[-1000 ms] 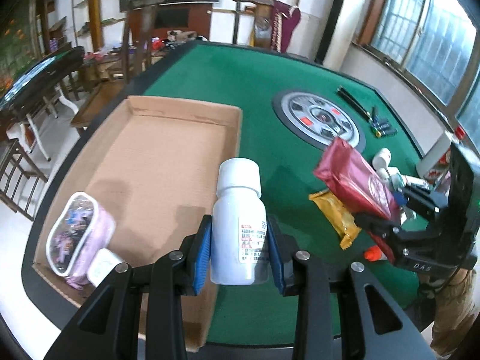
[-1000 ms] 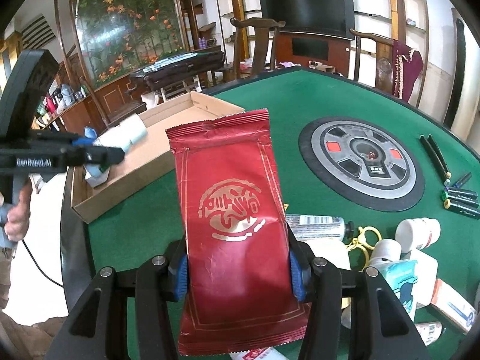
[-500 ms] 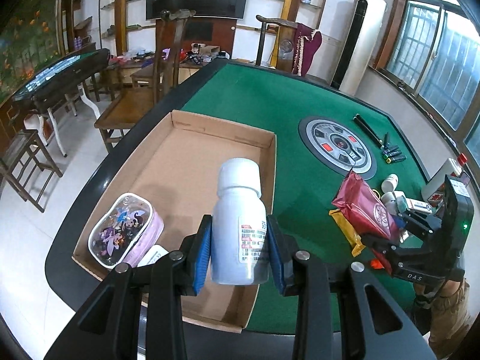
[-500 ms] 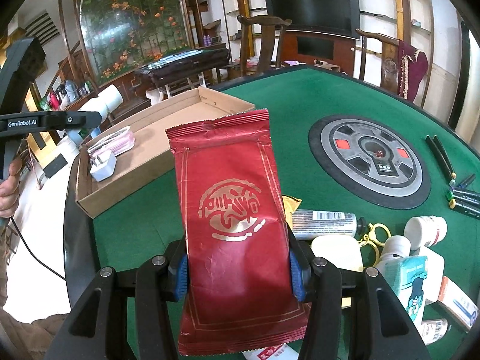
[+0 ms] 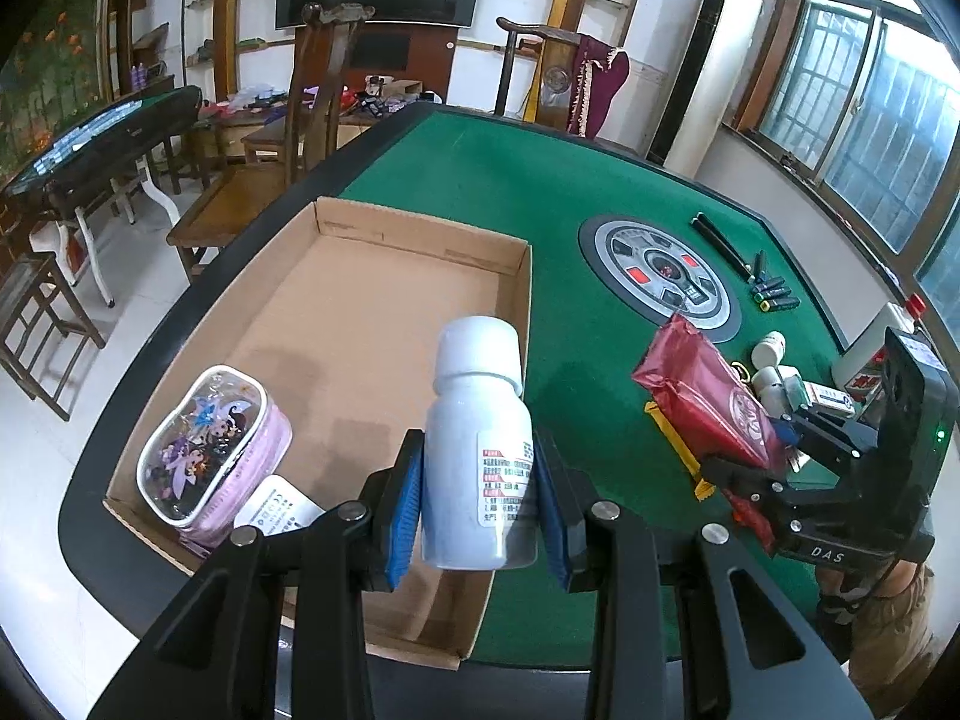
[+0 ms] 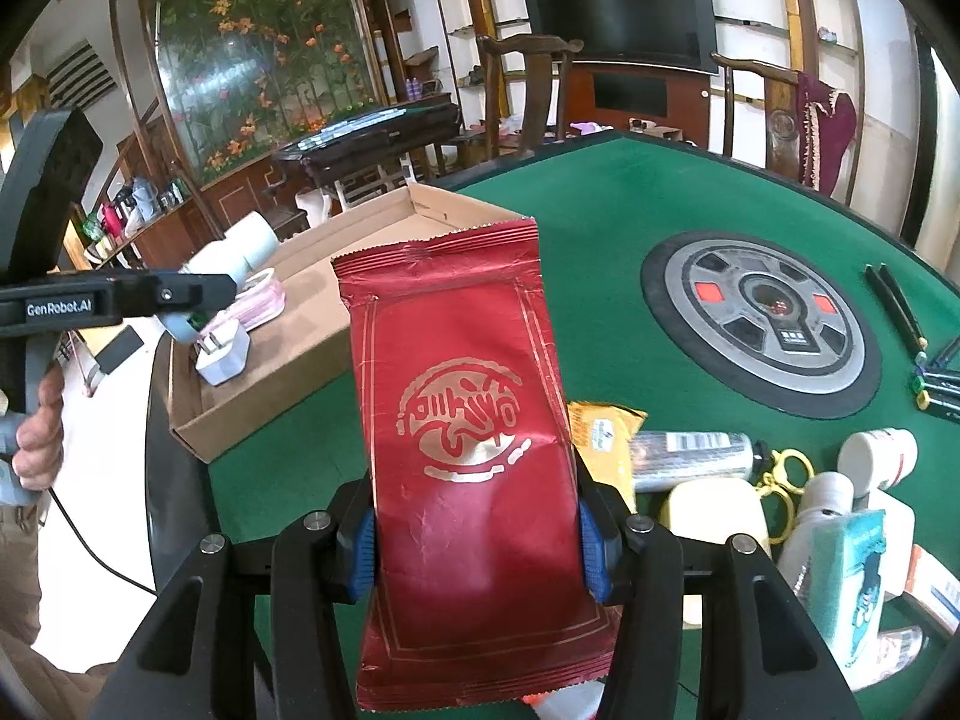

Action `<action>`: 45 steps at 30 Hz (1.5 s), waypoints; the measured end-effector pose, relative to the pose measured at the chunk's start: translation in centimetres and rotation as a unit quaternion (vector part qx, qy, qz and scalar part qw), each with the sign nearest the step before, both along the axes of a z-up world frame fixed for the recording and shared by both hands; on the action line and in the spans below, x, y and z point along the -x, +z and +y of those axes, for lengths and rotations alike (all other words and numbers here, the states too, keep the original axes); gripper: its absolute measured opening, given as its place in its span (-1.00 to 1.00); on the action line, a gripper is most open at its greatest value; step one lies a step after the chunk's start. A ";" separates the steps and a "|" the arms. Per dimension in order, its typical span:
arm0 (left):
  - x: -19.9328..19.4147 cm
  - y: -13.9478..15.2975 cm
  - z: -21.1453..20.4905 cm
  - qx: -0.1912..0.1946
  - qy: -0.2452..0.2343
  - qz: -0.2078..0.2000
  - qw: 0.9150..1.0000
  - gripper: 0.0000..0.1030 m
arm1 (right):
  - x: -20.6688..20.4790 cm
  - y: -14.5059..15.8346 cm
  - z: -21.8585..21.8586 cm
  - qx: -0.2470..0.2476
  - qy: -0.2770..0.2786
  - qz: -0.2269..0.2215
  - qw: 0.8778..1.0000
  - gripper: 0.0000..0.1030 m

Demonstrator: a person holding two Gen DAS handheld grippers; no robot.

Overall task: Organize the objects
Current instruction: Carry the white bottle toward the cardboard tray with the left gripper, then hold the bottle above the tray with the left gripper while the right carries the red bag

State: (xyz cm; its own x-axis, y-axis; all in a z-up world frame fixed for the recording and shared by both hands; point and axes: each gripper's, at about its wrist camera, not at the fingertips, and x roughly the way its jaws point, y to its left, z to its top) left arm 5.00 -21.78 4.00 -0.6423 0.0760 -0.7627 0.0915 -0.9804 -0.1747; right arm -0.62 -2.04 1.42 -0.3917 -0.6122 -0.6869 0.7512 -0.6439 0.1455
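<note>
Green felt desk (image 5: 480,180) with a dark rim, living room behind it; shallow cardboard box (image 5: 372,300) at the left edge. I've got the left gripper (image 5: 477,480) clamped on a white pill bottle (image 5: 477,438), upright, held mid-body above the box's near right corner. Pink cartoon pouch (image 5: 210,444) and a white charger (image 6: 223,351) already sit in the near left end of the box. Right gripper (image 6: 477,540) is clamped across the lower part of a red foil snack packet (image 6: 468,432), held over the desk, near the clutter on the right.

My read: the bottle is rigid, light and smooth-walled, so a mid-body grip is right. The packet is soft and crinkly with slick foil; pinch gently and low, since squeezing could crush the contents.
</note>
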 end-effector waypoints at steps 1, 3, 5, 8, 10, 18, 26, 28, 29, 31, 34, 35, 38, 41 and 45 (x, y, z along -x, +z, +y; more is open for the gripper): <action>0.0 -0.1 0.0 -0.003 0.000 0.000 1.000 -0.35 | 0.0 0.1 -0.2 0.001 0.001 0.001 1.000 0.09; 0.1 0.0 -0.1 -0.006 -0.001 0.003 1.000 -0.35 | 0.1 0.5 -0.8 0.001 0.005 0.004 1.000 0.09; 0.2 0.1 -0.1 -0.008 -0.003 0.006 1.000 -0.35 | 0.4 1.0 -1.3 0.003 0.007 0.006 1.000 0.09; 0.5 0.2 0.0 -0.006 -0.006 0.006 1.000 -0.35 | 1.0 1.7 -2.1 0.008 0.010 0.009 1.000 0.09; 0.6 0.2 0.0 -0.004 -0.006 0.006 1.000 -0.35 | 1.2 1.9 -2.4 0.013 0.010 0.011 1.000 0.09; 1.5 -0.2 -0.1 0.001 0.000 -0.004 1.000 -0.35 | 1.2 1.1 -2.5 0.006 0.013 0.008 1.000 0.09; 2.2 -0.3 0.1 0.004 -0.006 -0.005 1.000 -0.35 | 1.3 1.2 -2.3 0.008 0.010 0.005 1.000 0.09; 2.2 -0.4 0.0 0.002 -0.007 -0.003 1.000 -0.35 | 1.4 1.1 -2.3 0.007 0.009 0.003 1.000 0.09; 2.3 -0.5 -0.1 0.000 -0.007 -0.003 1.000 -0.35 | 1.4 1.0 -2.4 0.006 0.008 0.002 1.000 0.09; 2.4 -0.7 -0.3 -0.003 -0.007 -0.004 1.000 -0.35 | 1.5 0.9 -2.6 0.003 0.006 -0.001 1.000 0.09; 2.4 -0.9 -0.6 -0.005 -0.007 -0.005 1.000 -0.35 | 1.7 0.7 -2.8 -0.001 0.003 -0.003 1.000 0.09; 2.4 -0.9 -0.9 -0.008 -0.006 -0.004 1.000 -0.35 | 1.8 0.7 -2.8 -0.002 0.001 -0.003 1.000 0.09; 2.4 -1.0 -1.5 -0.013 -0.001 -0.001 1.000 -0.35 | 2.1 0.8 -3.1 0.001 -0.003 -0.006 1.000 0.09; 2.0 -1.0 -2.1 -0.015 0.003 0.000 1.000 -0.35 | 2.2 1.1 -3.8 0.004 -0.001 -0.005 1.000 0.09; 1.6 -0.8 -3.3 -0.017 0.010 0.003 1.000 -0.35 | 2.4 1.5 -5.0 -0.001 0.008 -0.005 1.000 0.09</action>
State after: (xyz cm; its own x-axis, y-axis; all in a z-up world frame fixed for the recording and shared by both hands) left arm 3.37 -25.04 3.23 -0.6491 0.0888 -0.7555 0.1099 -0.9718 -0.2087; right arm -2.99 -7.05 2.89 -0.3746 -0.6163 -0.6927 0.7594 -0.6326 0.1521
